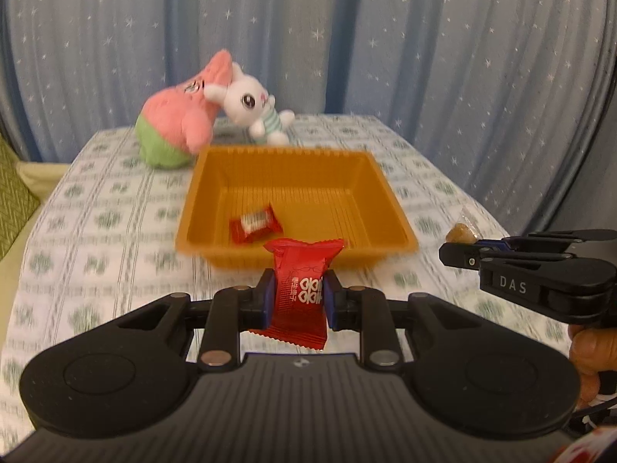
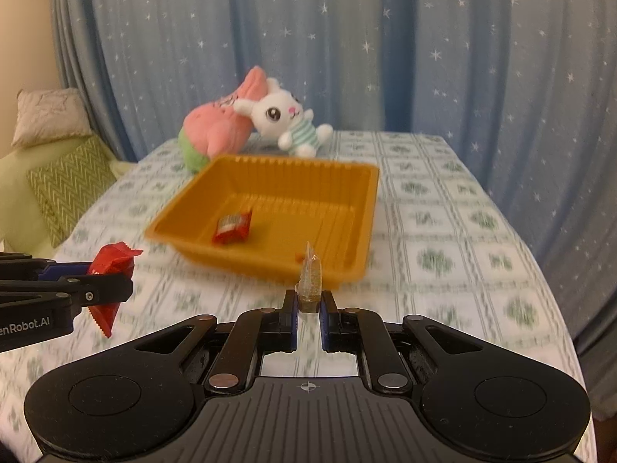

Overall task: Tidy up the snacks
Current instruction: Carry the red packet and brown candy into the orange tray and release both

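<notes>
An orange plastic tray (image 1: 389,208) (image 2: 362,208) sits on the patterned tablecloth, holding one small red wrapped candy (image 1: 255,224) (image 2: 232,227). My left gripper (image 1: 299,296) is shut on a red snack packet (image 1: 302,289), held upright just short of the tray's near rim; that packet (image 2: 112,266) also shows at the left of the right wrist view, in the left gripper (image 2: 110,289). My right gripper (image 2: 309,301) is shut on a small brown sweet in clear wrap (image 2: 310,281), just before the tray's near right corner. From the left wrist view that sweet (image 1: 459,233) pokes out of the right gripper (image 1: 449,250).
A pink and green plush (image 1: 173,123) (image 2: 216,131) and a white rabbit plush (image 1: 252,110) (image 2: 289,123) lie behind the tray. Blue starred curtains hang behind the table. Cushions (image 2: 65,189) sit left of the table. A person's hand (image 1: 590,347) grips the right tool.
</notes>
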{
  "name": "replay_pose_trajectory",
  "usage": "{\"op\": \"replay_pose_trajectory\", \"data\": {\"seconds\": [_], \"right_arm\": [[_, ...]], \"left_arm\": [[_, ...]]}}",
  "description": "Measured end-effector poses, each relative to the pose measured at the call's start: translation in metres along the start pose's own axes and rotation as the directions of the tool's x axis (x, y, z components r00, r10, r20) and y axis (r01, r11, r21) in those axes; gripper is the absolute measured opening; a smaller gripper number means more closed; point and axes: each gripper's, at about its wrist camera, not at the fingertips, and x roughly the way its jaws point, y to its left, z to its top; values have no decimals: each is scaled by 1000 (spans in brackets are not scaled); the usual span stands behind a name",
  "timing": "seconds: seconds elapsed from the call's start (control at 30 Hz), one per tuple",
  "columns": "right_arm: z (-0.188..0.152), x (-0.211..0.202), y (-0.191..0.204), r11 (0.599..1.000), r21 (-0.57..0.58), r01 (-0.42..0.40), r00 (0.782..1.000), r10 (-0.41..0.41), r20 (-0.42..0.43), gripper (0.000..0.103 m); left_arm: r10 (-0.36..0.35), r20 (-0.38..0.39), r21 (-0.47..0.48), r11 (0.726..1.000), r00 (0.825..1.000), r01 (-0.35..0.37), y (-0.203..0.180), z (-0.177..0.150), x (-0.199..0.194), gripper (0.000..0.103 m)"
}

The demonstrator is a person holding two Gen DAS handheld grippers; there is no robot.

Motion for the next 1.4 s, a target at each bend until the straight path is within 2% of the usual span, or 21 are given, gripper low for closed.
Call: {"op": "replay_pose_trajectory", "data": {"seconds": [0.27, 0.67, 0.73, 0.97, 1.13, 1.27, 1.3, 1.33, 1.37, 1.4], "right_arm": [[47, 49, -11, 1000, -16, -5, 1000, 5, -15, 11], [68, 94, -25, 1000, 22, -10, 999, 11, -39, 11], [68, 97, -26, 1000, 27, -9, 999, 10, -42, 11], [63, 105, -31, 999, 43, -18, 998, 21, -63, 11], [67, 108, -29, 998, 56, -25, 998, 28, -64, 11], [75, 112, -29, 994, 86, -61, 996, 66, -57, 12], [77, 113, -29, 993, 95, -67, 995, 73, -63, 14], [79, 112, -30, 992, 104, -71, 995, 78, -61, 24], [79, 110, -31, 992, 108, -73, 996, 79, -51, 45], [79, 105, -32, 991, 111, -72, 997, 76, -31, 54]], "left_arm": [[-15, 14, -17, 1000, 1000, 15, 13, 48, 53, 23], [-37, -19, -44, 998, 999, 37, 20, 70, 113, 23], [-38, -28, -38, 999, 999, 37, 20, 69, 119, 35], [19, -23, -16, 1000, 1000, -19, 30, 59, 113, 37], [26, -18, -49, 998, 1000, -26, 39, 49, 100, 37], [42, -20, -46, 998, 999, -43, 40, 40, 89, 39], [45, -24, -46, 998, 999, -46, 40, 38, 86, 39], [47, -23, -43, 998, 999, -48, 39, 36, 82, 39], [50, -19, -40, 998, 999, -51, 39, 34, 78, 40], [52, -14, -38, 998, 999, -53, 38, 31, 74, 40]]}}
